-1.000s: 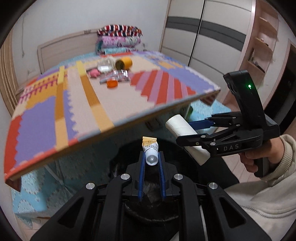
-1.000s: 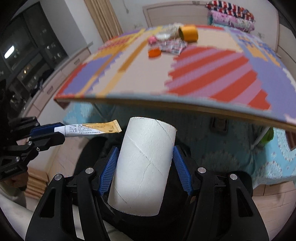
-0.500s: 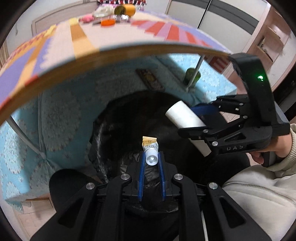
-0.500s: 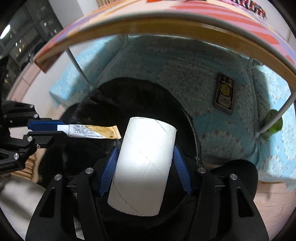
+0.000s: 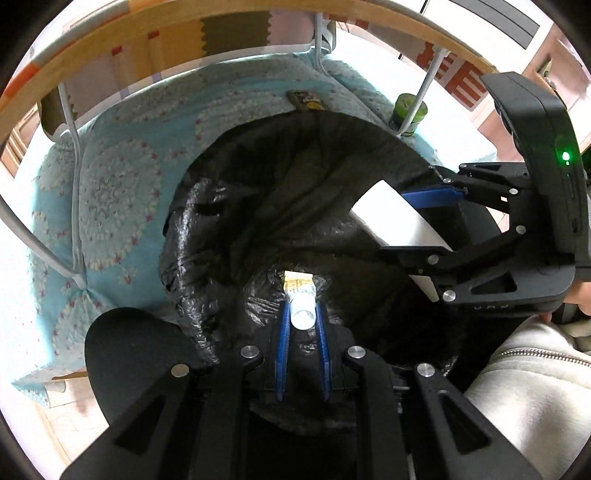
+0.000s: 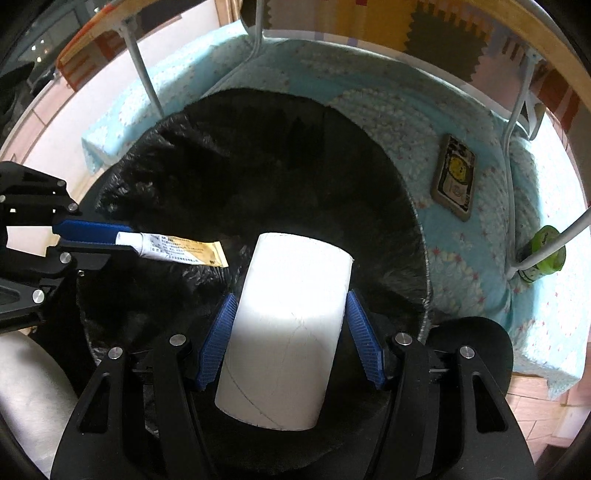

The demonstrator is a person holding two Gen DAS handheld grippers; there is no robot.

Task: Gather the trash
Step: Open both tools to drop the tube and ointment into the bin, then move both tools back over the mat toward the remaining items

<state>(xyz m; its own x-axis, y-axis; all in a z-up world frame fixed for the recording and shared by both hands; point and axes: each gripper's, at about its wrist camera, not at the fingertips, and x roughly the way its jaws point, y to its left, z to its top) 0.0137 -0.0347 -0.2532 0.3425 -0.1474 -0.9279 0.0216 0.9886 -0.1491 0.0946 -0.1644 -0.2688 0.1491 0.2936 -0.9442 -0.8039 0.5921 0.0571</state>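
A bin lined with a black trash bag (image 5: 266, 206) stands open below both grippers, also in the right wrist view (image 6: 258, 177). My left gripper (image 5: 302, 314) is shut on a small white and yellow tube (image 5: 300, 295), held over the bag's mouth; the tube also shows in the right wrist view (image 6: 177, 249). My right gripper (image 6: 290, 306) is shut on a white cardboard roll (image 6: 288, 332), held over the bag; the roll also shows in the left wrist view (image 5: 395, 218).
The bin stands on a light blue patterned cover (image 5: 114, 177) under a folding table with a wooden edge (image 5: 184, 22) and metal legs (image 6: 142, 62). A phone-like case (image 6: 455, 177) and a green bottle (image 6: 543, 254) lie on the cover to the right.
Both grippers have dropped from table height and tilted down over the bin. The tabletop has slid out of view upward. Both still hold their items.
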